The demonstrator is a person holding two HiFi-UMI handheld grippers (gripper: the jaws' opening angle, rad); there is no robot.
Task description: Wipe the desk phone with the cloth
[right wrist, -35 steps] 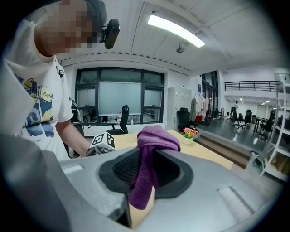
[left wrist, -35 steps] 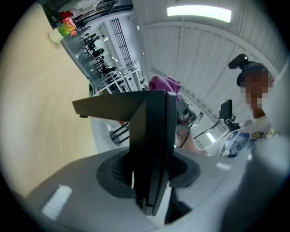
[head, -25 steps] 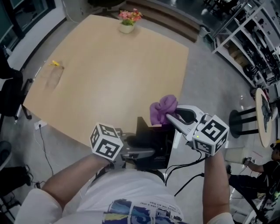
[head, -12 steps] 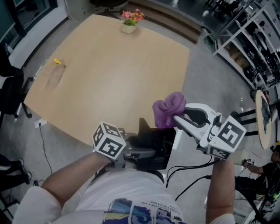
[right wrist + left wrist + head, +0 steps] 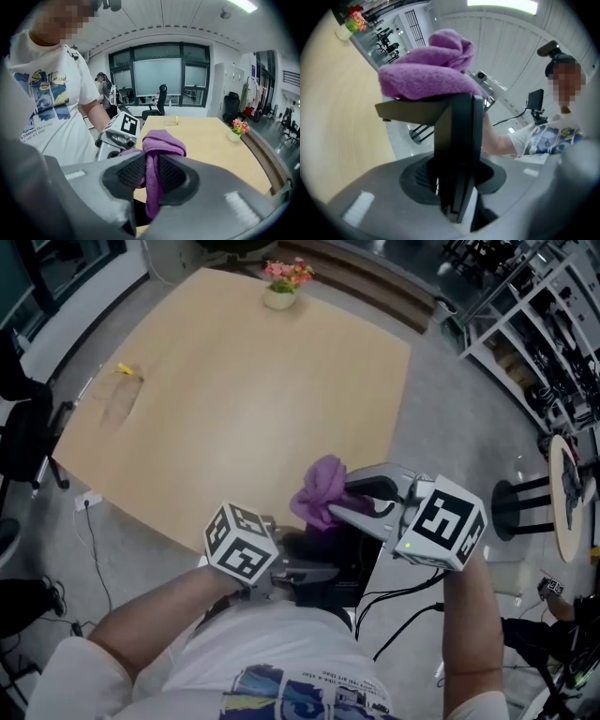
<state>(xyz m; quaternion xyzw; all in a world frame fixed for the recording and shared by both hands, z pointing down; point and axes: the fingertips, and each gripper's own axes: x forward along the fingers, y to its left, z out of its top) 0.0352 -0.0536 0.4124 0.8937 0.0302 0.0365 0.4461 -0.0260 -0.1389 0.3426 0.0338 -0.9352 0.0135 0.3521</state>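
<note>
Moving left since a moment ago, the right hand-held gripper [image 5: 339,505] has carried the soft, fuzzy purple cloth [image 5: 319,489] from beside the desk phone [image 5: 330,547] to right on top of it, with its jaws pinched tight on a bunched fold of the cloth. The left hand-held gripper [image 5: 309,572] has stayed put, its jaws partway apart and squeezing the phone's thin, flat black edge. The phone is hard, dark and boxy, and it sits at the near edge of the smooth, pale wooden counter [image 5: 234,399].
</note>
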